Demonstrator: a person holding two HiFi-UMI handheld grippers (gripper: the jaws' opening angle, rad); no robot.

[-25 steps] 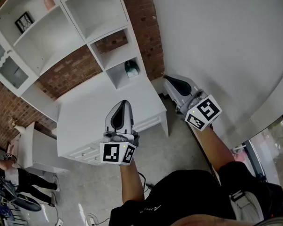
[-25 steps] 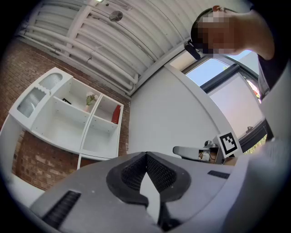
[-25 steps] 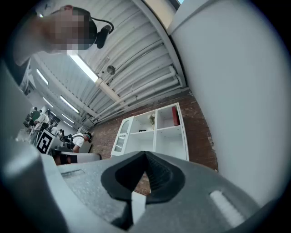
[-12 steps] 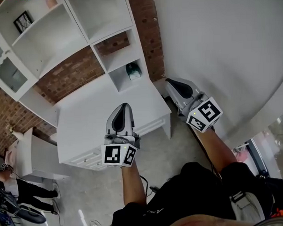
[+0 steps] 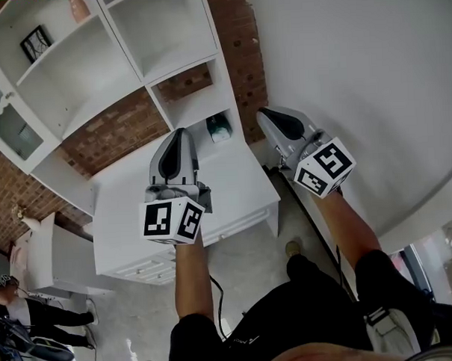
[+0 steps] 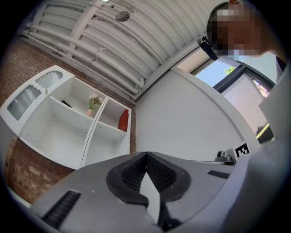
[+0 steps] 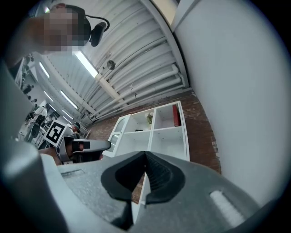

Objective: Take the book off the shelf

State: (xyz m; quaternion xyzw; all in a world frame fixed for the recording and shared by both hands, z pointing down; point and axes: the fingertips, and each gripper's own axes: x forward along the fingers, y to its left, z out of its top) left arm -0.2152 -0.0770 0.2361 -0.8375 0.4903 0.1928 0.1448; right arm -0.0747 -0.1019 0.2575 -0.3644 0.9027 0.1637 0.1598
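The book is a red, upright volume in the top right cubby of the white shelf unit. It shows in the left gripper view (image 6: 123, 120) and in the right gripper view (image 7: 175, 115); the head view does not show it. My left gripper (image 5: 177, 133) is held up in front of the shelf unit, well below the book, jaws shut and empty (image 6: 146, 155). My right gripper (image 5: 265, 116) points up beside the brick wall, also shut with nothing between its jaws (image 7: 145, 154).
The white shelf unit (image 5: 124, 64) stands on a white cabinet (image 5: 148, 198) against a brick wall. A teal object (image 5: 219, 128) sits in the low right cubby, a framed picture (image 5: 37, 42) and a small potted plant (image 6: 93, 103) higher up. A person (image 5: 22, 316) stands far left.
Both grippers have risen toward the shelf unit, the left one more than the right. The shelf and cabinet have slid nearer in the head view. Both stay shut.
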